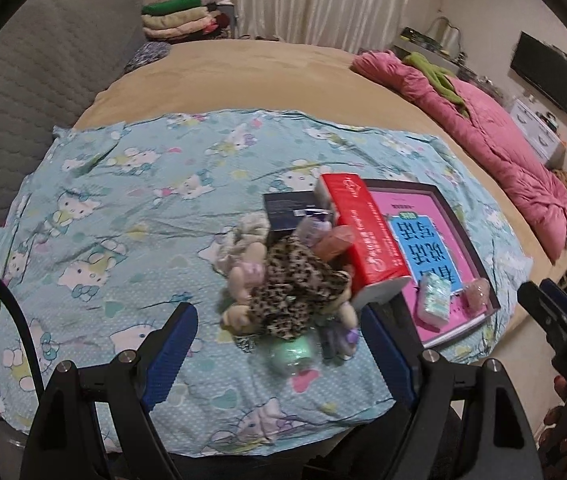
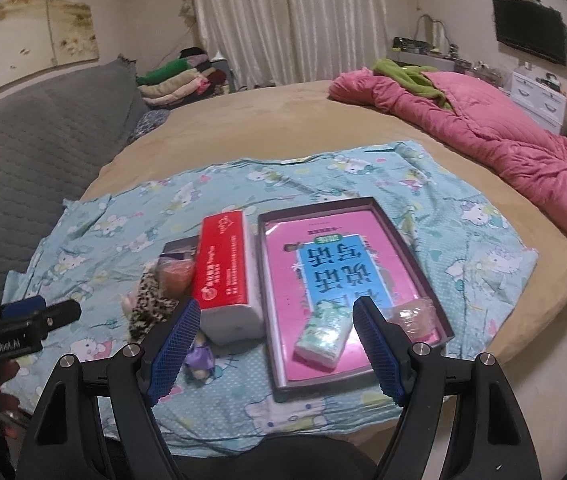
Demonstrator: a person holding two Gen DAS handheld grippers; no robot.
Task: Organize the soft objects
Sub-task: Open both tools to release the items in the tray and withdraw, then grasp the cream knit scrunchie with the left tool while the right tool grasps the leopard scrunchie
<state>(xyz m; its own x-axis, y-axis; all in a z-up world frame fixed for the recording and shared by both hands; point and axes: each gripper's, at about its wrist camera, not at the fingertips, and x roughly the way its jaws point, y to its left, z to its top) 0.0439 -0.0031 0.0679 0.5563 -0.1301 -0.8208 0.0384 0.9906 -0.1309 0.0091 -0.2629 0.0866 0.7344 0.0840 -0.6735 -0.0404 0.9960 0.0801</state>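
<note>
On a Hello Kitty cloth (image 1: 123,208) lies a heap of soft items: a leopard-print plush (image 1: 295,284), a pale green ball (image 1: 291,354) and a small purple piece (image 2: 199,354). My left gripper (image 1: 279,320) hovers open just above this heap and holds nothing. A red tissue pack (image 2: 223,264) lies beside a shallow dark box (image 2: 427,276) lined with a pink and blue print. In the box sit a small tissue packet (image 2: 323,334) and a pink crinkly item (image 2: 413,318). My right gripper (image 2: 275,320) stands open above the box's near left part, empty.
The cloth lies on a tan bed (image 2: 283,120). A pink quilt (image 2: 503,140) is bunched at the right, a grey padded headboard (image 2: 23,140) runs along the left, folded clothes (image 2: 179,78) are stacked at the back. A small dark box (image 1: 289,206) lies behind the heap.
</note>
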